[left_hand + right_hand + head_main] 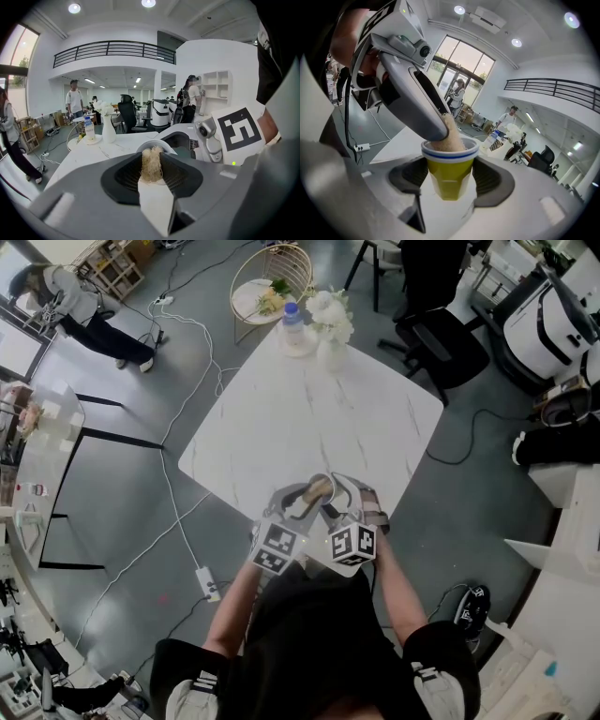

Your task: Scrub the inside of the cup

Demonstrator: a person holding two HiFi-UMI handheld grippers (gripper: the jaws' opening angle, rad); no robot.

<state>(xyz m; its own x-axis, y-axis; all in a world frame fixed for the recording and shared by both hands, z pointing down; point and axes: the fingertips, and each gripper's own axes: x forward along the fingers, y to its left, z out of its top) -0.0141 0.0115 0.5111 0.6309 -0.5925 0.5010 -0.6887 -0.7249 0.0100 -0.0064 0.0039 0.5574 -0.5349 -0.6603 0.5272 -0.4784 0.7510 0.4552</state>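
The yellow cup (449,174), white-rimmed with a blue band, stands upright between the fingers (491,180) of the right gripper (450,180), which press on its two sides. The person holds it close to the body, over the near corner of the white marbled worktop (281,418). A pale, fibrous scrubber (151,163) is pinched tight in the left gripper (151,174), whose fingers are closed on it. That gripper slants down from the left, so the scrubber's tip sits inside the cup's mouth. At the far end of the worktop a plastic bottle (292,320) stands just beside a white vase of white flowers (330,329).
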